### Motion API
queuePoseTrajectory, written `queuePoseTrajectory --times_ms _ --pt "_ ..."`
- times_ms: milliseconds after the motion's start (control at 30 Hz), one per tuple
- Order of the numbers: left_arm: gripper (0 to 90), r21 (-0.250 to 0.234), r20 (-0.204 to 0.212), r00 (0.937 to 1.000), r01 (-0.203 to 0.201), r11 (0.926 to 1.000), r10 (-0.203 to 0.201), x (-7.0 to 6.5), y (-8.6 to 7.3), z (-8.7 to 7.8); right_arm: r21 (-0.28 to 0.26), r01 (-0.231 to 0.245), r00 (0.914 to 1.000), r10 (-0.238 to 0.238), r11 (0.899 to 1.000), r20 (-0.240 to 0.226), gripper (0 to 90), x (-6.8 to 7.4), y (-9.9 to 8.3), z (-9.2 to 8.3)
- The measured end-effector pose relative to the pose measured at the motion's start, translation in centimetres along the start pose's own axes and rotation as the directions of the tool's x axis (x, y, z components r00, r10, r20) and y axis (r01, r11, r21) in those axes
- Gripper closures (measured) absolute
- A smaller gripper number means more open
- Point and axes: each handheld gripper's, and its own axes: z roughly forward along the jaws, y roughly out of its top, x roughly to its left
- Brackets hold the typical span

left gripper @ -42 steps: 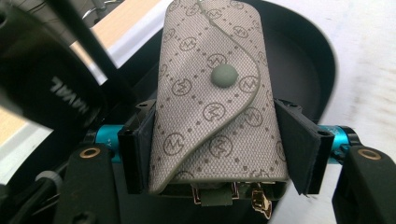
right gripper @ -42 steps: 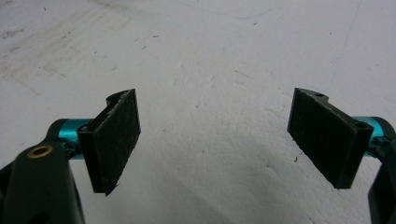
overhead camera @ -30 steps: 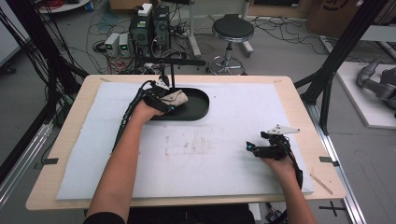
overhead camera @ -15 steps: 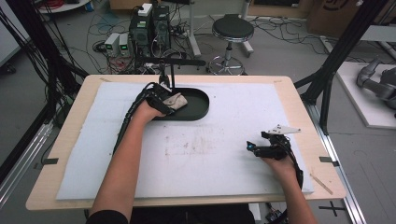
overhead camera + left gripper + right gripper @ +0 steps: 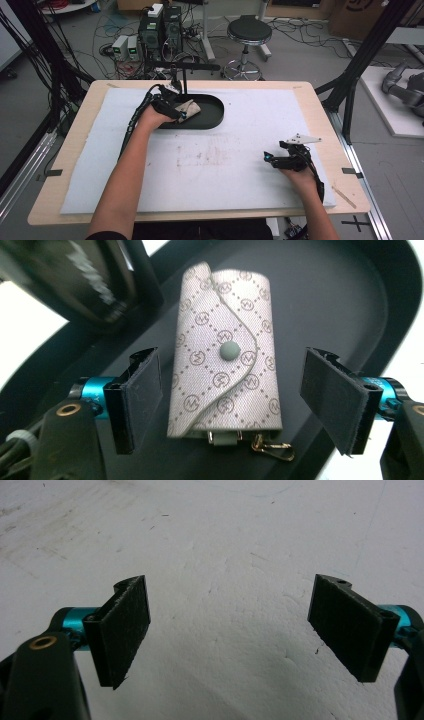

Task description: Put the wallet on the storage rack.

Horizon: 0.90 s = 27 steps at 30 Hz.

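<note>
Black padded fingers (image 5: 137, 397) of the left gripper (image 5: 176, 114) stood spread, having just been opening, with the key pouch (image 5: 225, 355) lying free between them, touching neither pad. The pouch, woven monogram fabric with a snap flap and a small brass clasp (image 5: 272, 447) at its near end, lay flat in the black oval tray (image 5: 212, 117). It looked light, soft and yielding, best pinched across its long sides. The right gripper (image 5: 280, 160) rested on the white mat (image 5: 240, 170), pads wide apart, empty.
</note>
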Motion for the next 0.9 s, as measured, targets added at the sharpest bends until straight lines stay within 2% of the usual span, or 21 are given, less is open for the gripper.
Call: queuePoseTrajectory --times_ms 100,200,400,667,700,800,900 --pt "25.0 -0.035 -0.001 1.0000 0.004 0.9994 -0.004 -0.2 -0.1 -1.3 0.004 0.007 1.0000 -0.007 1.000 -0.002 17.4 0.0 0.0 0.0" --pt "23.4 -0.073 -0.026 0.9996 -0.009 0.9973 0.007 -0.7 -0.4 -2.7 0.005 0.008 1.0000 -0.008 1.000 -0.003 17.4 0.1 0.0 0.1" --pt "22.3 -0.153 0.003 0.9999 -0.015 0.9881 0.016 -2.4 -1.3 -5.0 0.003 0.012 0.9999 -0.012 1.000 -0.004 17.4 0.1 0.1 0.2" --pt "20.3 -0.191 0.035 0.9989 -0.023 0.9813 0.030 -4.8 -3.2 -7.3 -0.002 0.008 0.9999 -0.008 1.000 -0.009 17.4 0.3 0.2 0.1" --pt "20.2 -0.197 0.032 0.9987 -0.032 0.9798 0.039 -5.1 -3.5 -7.7 -0.001 0.010 0.9999 -0.010 1.000 -0.008 17.4 0.3 0.2 0.1" --pt "20.2 -0.240 0.037 0.9988 -0.022 0.9706 0.032 -6.2 -4.3 -8.6 0.002 0.004 0.9999 -0.004 1.000 -0.009 17.4 0.4 0.2 0.2" --pt "20.2 -0.255 0.031 0.9989 -0.027 0.9665 0.036 -7.3 -5.6 -9.2 0.000 0.005 1.0000 -0.005 1.000 -0.006 17.4 0.4 0.2 0.2"
